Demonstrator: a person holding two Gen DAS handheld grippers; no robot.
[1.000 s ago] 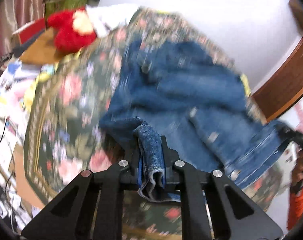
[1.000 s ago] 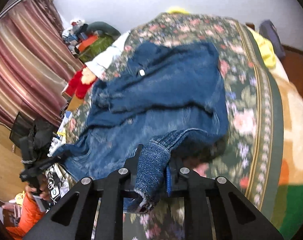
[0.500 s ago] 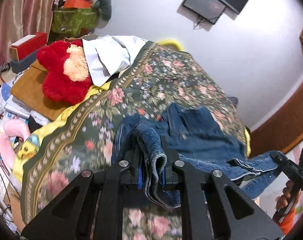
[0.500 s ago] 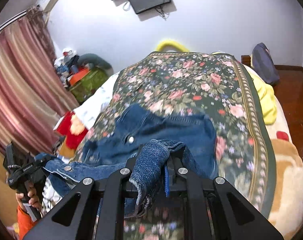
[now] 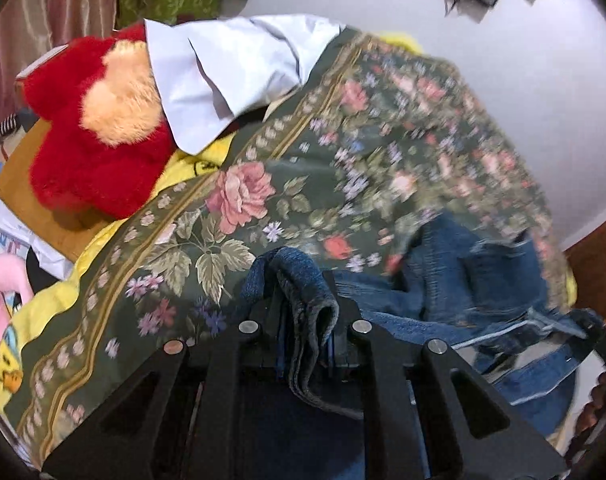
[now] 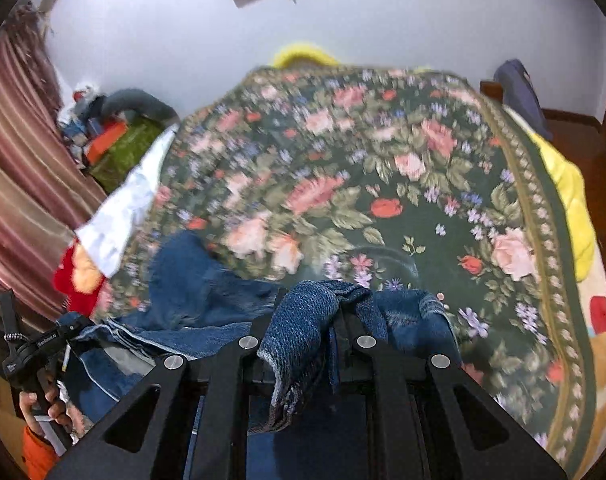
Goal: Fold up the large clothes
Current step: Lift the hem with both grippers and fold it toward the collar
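Fingers first: left gripper (image 5: 305,334) has its fingers (image 5: 345,320) clamped tight on a bunched wad of the denim jacket (image 5: 479,280); right gripper (image 6: 309,338) likewise pinches a folded-over denim edge, cloth spilling down between its fingers (image 6: 365,334). Both hold the same garment, one end each, so I judge I'm mid-carry on a fold, with the held edge lifted over the near part of the bed. Rest of the jacket sags in a crumpled heap near the bed's front edge, between the two grippers, partly off the floral bedspread (image 6: 403,184). Most of the bedspread lies bare beyond it.

Progress: early to middle, my guess. No neat rectangle is visible, layers are still rumpled, and the held edge has yet to be laid down and smoothed.

Containers: green floral box (image 5: 171,0) sits by the curtain, orange item on top; its inside is not visible. Red plush toy (image 5: 95,136) sits on a brown board beside the bed, a white shirt (image 5: 231,72) draped next to it.
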